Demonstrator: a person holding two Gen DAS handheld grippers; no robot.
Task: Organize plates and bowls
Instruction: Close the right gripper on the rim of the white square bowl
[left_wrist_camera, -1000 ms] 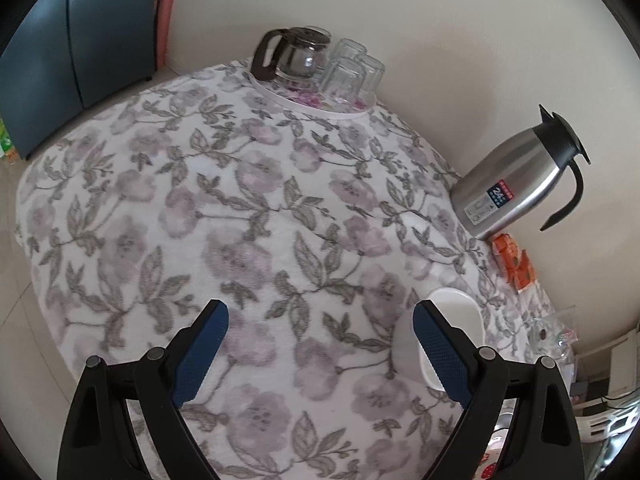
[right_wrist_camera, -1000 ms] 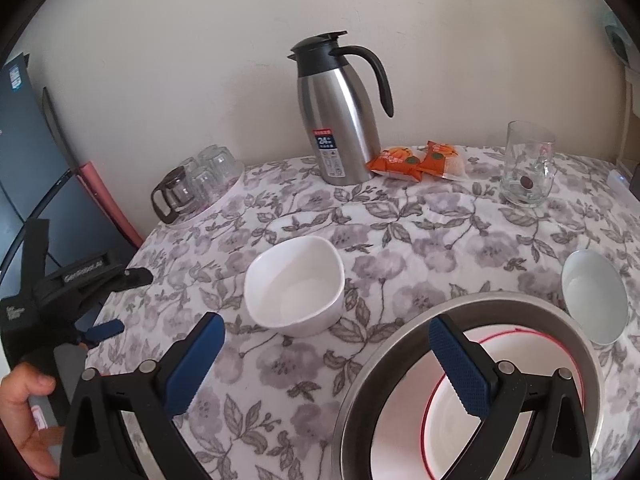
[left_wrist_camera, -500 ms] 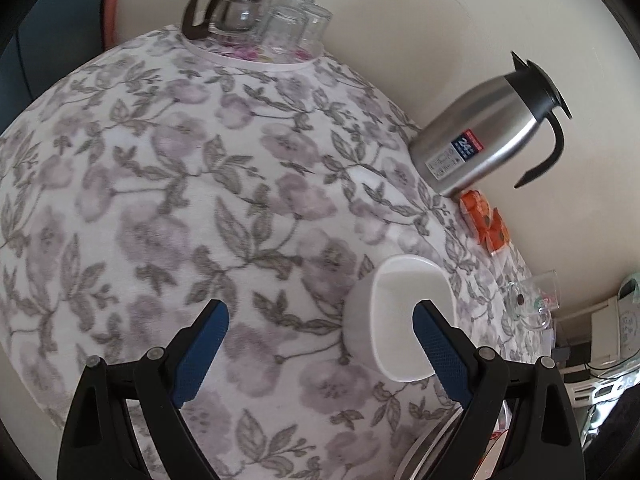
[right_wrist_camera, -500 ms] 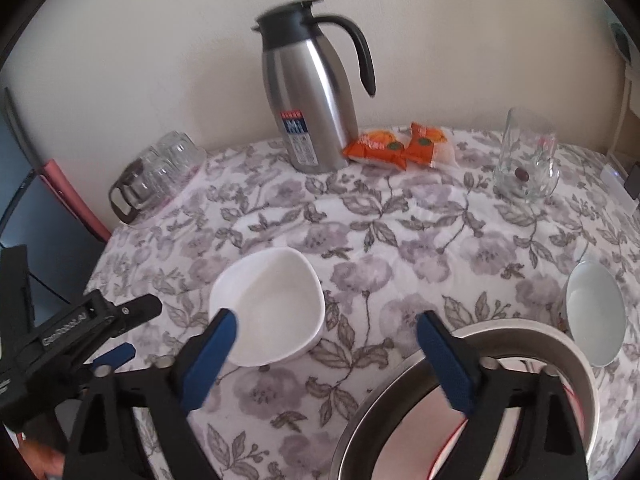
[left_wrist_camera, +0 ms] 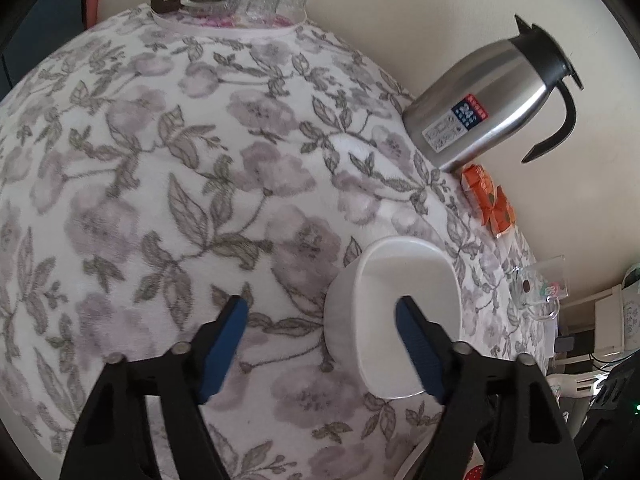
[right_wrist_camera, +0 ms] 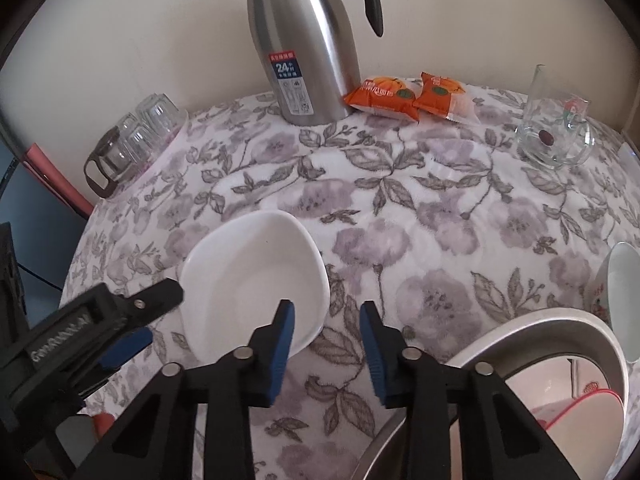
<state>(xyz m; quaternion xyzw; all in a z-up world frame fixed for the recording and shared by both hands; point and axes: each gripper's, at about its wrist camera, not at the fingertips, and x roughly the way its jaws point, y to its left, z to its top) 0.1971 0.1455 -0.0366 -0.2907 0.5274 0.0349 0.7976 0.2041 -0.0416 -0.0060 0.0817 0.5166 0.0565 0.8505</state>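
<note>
A white rounded-square bowl (left_wrist_camera: 400, 304) (right_wrist_camera: 248, 280) stands on the flowered tablecloth (left_wrist_camera: 200, 184). My left gripper (left_wrist_camera: 320, 324) straddles its left wall, one blue pad outside and one over the inside. Those jaws are closing, and neither pad presses on the wall. My right gripper (right_wrist_camera: 326, 328) straddles the bowl's right rim the same way. Its jaws are closing too, with a gap still on both sides of the rim. The left gripper (right_wrist_camera: 148, 320) also shows at the bowl's left edge in the right wrist view.
A steel basin (right_wrist_camera: 520, 328) holding a red-rimmed plate (right_wrist_camera: 580, 412) sits at the front right, with a small bowl (right_wrist_camera: 620, 280) beside it. Along the wall stand a steel jug (right_wrist_camera: 308, 60), orange snack packs (right_wrist_camera: 400, 96), a glass mug (right_wrist_camera: 556, 136) and a glass pot with tumblers (right_wrist_camera: 128, 144).
Both grippers have come down and closer to the white bowl, one from each side. Both pairs of jaws have narrowed, the right pair far more.
</note>
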